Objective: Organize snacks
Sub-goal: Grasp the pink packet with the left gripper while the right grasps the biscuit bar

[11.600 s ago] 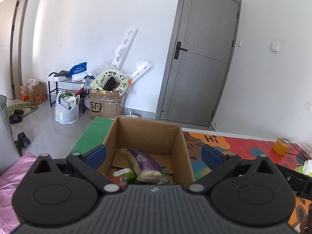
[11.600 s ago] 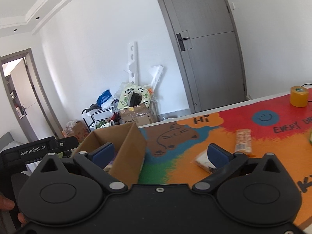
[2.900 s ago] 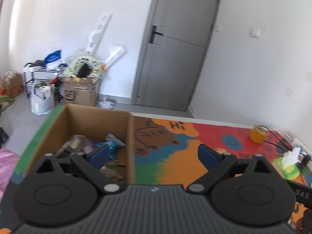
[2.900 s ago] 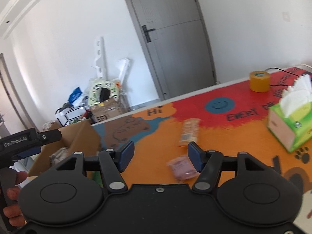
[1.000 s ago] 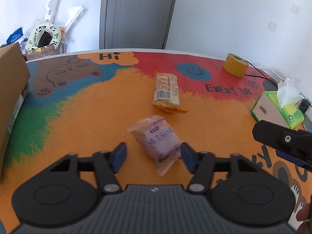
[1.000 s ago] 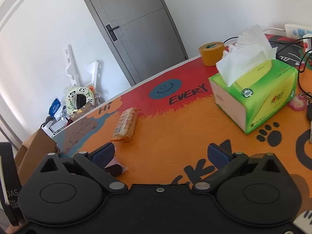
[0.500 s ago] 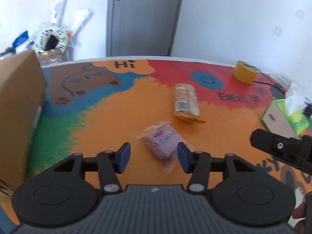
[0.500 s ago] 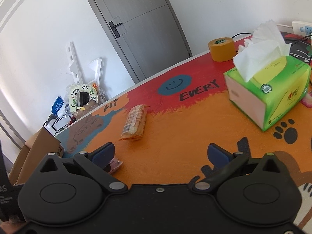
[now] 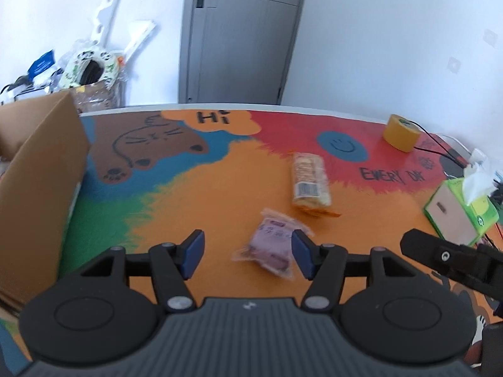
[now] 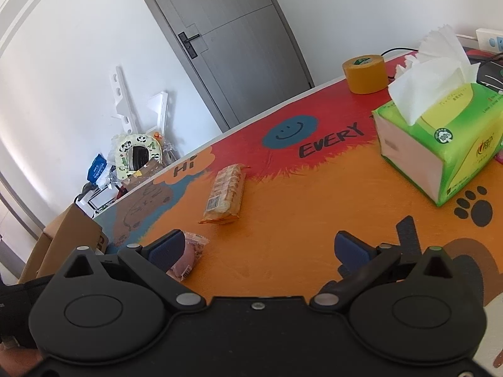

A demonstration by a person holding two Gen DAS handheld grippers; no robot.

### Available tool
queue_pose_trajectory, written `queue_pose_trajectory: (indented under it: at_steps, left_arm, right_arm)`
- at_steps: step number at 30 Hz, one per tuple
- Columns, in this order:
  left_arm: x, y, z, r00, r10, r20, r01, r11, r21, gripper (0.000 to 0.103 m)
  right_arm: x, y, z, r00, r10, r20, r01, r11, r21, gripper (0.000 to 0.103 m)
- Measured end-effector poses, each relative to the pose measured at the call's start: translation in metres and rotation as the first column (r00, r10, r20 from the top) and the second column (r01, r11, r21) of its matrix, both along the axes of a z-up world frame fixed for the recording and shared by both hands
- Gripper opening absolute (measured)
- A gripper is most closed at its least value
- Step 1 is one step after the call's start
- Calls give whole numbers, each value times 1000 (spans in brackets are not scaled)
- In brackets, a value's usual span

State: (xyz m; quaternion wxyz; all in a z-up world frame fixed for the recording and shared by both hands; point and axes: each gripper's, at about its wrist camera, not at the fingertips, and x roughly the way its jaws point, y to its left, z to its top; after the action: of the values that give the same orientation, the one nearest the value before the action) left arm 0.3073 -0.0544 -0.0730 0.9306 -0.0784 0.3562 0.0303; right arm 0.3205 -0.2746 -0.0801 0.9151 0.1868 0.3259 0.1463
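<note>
The left gripper (image 9: 247,253) hung over the near part of the table (image 9: 195,201) with its jaws partly apart and nothing gripped; they had just been opening. The pink snack packet (image 9: 273,245) lay flat on the orange area of the table cover, between the two blue pads but hard against the right pad (image 9: 302,253); contact with that pad could not be confirmed. The left pad (image 9: 192,253) stood clear of it. The packet's long axis ran obliquely, from the near edge of the table toward the far edge, with the far end leaning toward the left side in the left wrist view.

The biscuit packet (image 9: 310,185) lay just beyond the pink one, toward the middle of the table. Its long axis ran almost straight from near edge to far edge, barcode end nearer the camera.

The cardboard box (image 9: 37,182) stood at the left edge of the table. The tape roll (image 9: 401,132) sat near the far right corner, and the tissue box (image 9: 462,210) stood at the right edge.

The right gripper (image 10: 261,249) hovered above the orange area with its jaws wide and empty. In its view the pink snack packet (image 10: 188,256) lay behind its left pad (image 10: 166,249).
</note>
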Motion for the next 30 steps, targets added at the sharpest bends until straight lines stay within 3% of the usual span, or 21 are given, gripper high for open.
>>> queue_pose_trajectory:
  at_steps: [3, 12, 15, 17, 19, 30]
  left_arm:
    - [8, -6, -5, 999, -29, -18, 28, 999, -17, 60]
    - [20, -17, -20, 997, -68, -37, 69, 997, 31, 59]
    - [23, -16, -26, 996, -73, -46, 74, 997, 28, 51]
    - [23, -16, -26, 996, -83, -38, 84, 996, 43, 38]
    - [24, -13, -25, 995, -91, -42, 92, 996, 23, 34]
    - [24, 19, -15, 1000, -21, -16, 20, 1000, -13, 32]
  right_arm:
    - [0, -6, 1, 1000, -19, 3, 19, 1000, 3, 103]
    - [7, -14, -7, 998, -58, -25, 57, 998, -7, 103]
    - [9, -13, -6, 998, -58, -26, 58, 998, -9, 103]
    - [11, -11, -5, 998, -56, -23, 56, 998, -10, 103]
    - [13, -8, -2, 999, -50, -17, 50, 999, -12, 103]
    - [31, 18, 1, 1000, -7, -8, 7, 998, -55, 103]
